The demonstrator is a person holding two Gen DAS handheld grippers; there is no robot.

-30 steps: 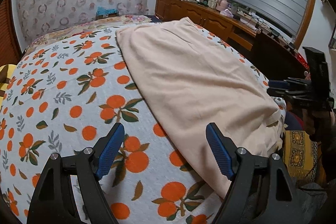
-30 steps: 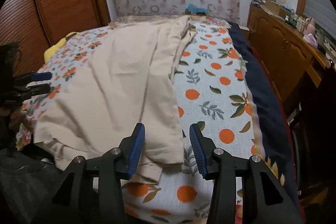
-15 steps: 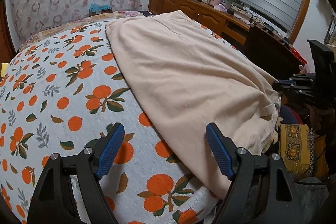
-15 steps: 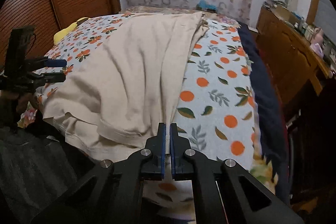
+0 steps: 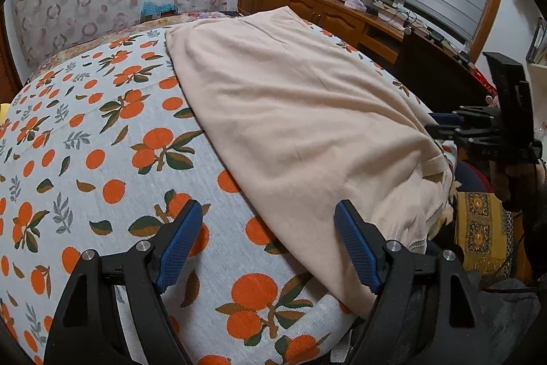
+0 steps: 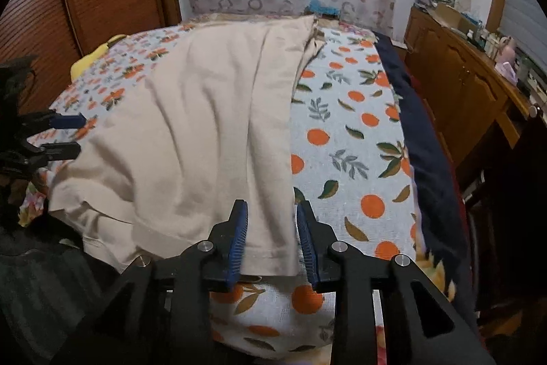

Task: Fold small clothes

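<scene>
While the beige garment (image 6: 212, 132) lay lengthwise on the orange-print bedspread (image 6: 345, 139), its hem hung over the near bed edge at 6 o'clock. Right gripper (image 6: 270, 242): fingers partly open, straddling the hem corner, nothing clamped. Left gripper (image 5: 266, 245): fingers wide apart, empty, the garment's left edge running between them toward 1 o'clock.

Risks, judged:
- Right fingers could close on only the top layer, since several layers stack at that corner; the fold would skew.
- Left fingers could pinch the bedspread along with the cloth.
- Overhanging hem could slide off the bed if tugged.
</scene>
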